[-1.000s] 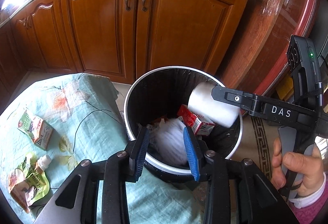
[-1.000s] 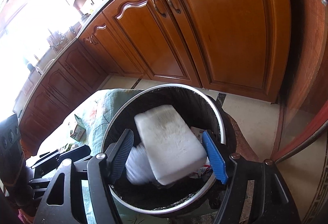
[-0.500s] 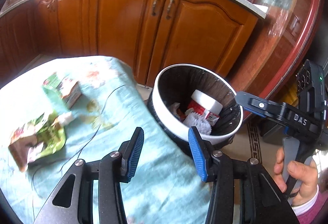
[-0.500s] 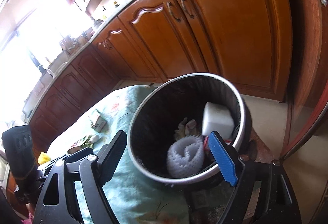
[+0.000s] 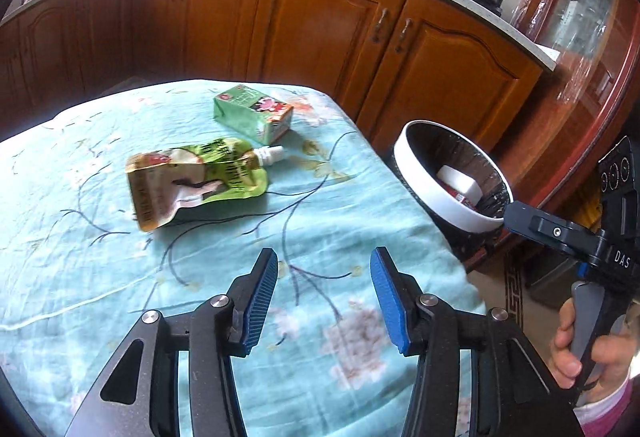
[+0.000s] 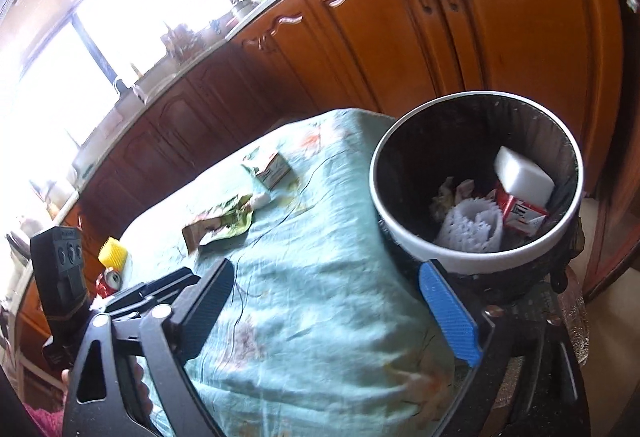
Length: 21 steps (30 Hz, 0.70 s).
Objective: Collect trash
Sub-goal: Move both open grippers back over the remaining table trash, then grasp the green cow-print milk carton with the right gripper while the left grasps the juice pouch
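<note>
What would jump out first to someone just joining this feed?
The white-rimmed trash bin beside the table's right edge, already holding a white foam block and a red carton. Next, the green pouch and green carton lying on the teal floral tablecloth. Both the left gripper and right gripper are empty.

Left gripper points downward, jaws partly apart and just widened, nothing between them. Right gripper tilts downward too, jaws spread wide, just opening, empty.
</note>
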Each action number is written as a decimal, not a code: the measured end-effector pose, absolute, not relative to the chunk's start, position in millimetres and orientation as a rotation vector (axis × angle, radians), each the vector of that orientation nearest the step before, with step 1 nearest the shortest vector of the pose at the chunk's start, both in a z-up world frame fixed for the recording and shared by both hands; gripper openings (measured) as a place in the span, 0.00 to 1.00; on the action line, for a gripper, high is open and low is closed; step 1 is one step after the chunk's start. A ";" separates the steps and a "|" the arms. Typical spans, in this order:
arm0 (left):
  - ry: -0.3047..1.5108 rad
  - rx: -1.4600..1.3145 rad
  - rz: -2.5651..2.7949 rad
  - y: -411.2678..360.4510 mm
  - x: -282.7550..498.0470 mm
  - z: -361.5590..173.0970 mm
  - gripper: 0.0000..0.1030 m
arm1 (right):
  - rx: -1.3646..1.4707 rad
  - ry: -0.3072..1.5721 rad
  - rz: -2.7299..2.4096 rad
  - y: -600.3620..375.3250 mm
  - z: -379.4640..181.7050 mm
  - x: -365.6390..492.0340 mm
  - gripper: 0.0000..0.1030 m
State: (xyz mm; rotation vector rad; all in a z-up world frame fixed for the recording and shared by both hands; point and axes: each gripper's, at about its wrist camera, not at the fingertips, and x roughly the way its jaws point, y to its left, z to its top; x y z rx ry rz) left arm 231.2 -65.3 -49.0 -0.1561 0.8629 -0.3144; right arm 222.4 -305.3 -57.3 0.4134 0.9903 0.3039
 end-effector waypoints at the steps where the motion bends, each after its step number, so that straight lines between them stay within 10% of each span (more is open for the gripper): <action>1: 0.861 -0.154 -0.303 -58.1 227.5 -49.0 0.47 | 0.386 1.001 0.283 -297.7 -56.5 222.2 0.96; 21: 0.882 -0.157 -0.195 30.5 238.9 -49.7 0.52 | 0.367 0.980 0.474 -219.2 -63.7 259.8 0.96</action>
